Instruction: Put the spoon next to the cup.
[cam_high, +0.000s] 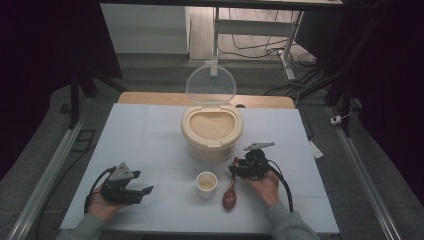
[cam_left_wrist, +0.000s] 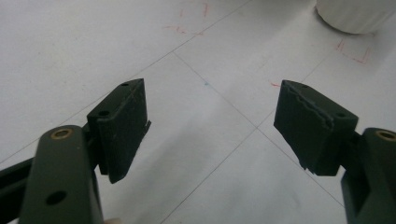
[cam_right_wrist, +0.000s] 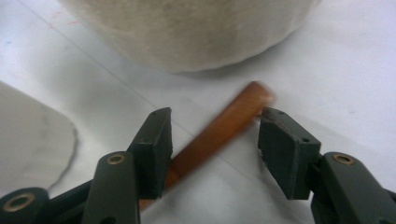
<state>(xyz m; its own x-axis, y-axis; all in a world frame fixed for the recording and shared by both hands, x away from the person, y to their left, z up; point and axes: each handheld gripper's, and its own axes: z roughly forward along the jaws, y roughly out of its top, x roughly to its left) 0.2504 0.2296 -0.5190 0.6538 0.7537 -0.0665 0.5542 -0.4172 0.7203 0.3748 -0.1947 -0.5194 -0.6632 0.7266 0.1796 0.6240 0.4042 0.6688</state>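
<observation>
Here, rice bin (cam_high: 212, 131) as landmark, lid up, grain exposed. Small cup (cam_high: 206, 184) just in front of bin. Wooden spoon (cam_high: 231, 192) flat on table, right of cup, handle toward bin. Right gripper (cam_high: 239, 169) straddling handle (cam_right_wrist: 219, 128), jaws apart, not pressing. Advisable: square both pads on handle before closing. Left gripper (cam_high: 142, 192) front-left of bin, jaws apart, empty.

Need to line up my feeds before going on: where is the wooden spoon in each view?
High view: wooden spoon lies lower centre, right of the cup.
Left gripper view: not in it.
Right gripper view: handle slants between the open tongs.
Shared landmark: the rice container.
</observation>
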